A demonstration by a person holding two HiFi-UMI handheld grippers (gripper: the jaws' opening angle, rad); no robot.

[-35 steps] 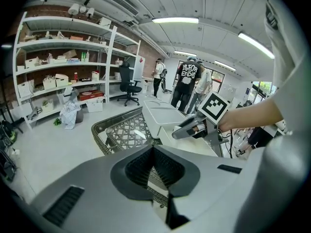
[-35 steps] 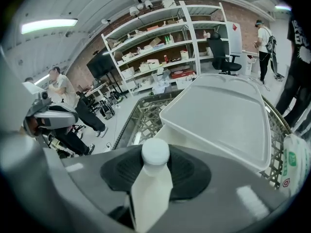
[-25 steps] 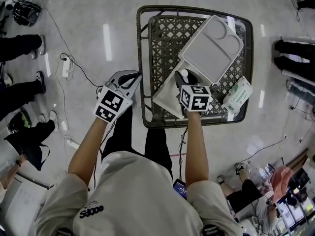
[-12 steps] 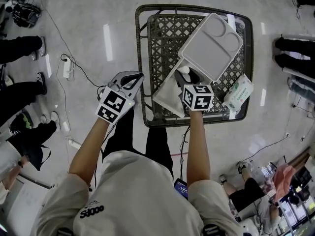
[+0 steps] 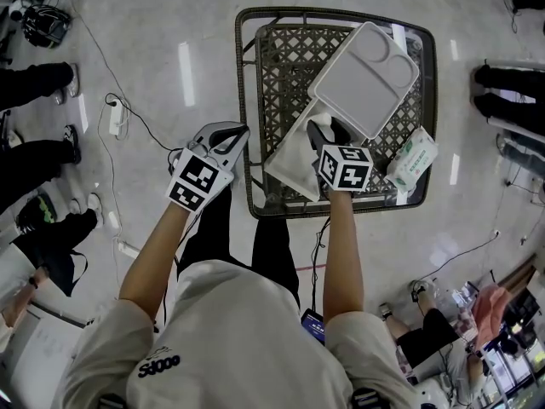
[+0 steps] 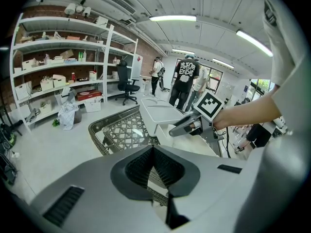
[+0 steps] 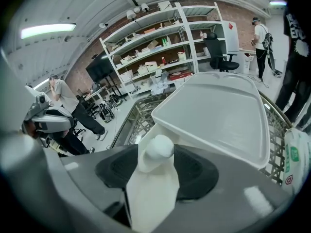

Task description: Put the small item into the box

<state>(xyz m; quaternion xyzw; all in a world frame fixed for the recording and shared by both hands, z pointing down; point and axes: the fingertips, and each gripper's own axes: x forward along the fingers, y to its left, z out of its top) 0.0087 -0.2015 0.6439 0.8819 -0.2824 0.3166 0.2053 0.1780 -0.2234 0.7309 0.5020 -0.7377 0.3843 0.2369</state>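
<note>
At the near edge of the lattice table [image 5: 281, 66], the left gripper [image 6: 153, 152] waits beside the rim with its jaws pressed together on nothing. The right gripper [image 5: 326, 133] hangs over the white box [image 5: 285, 167], its jaws parting around the small white item [image 7: 159, 148], which sits between the pads above the box's open base. Let go this close to the near wall, the rounded item may roll off the edge onto the lattice; the raised lid [image 5: 366, 75] beyond leaves little room.
</note>
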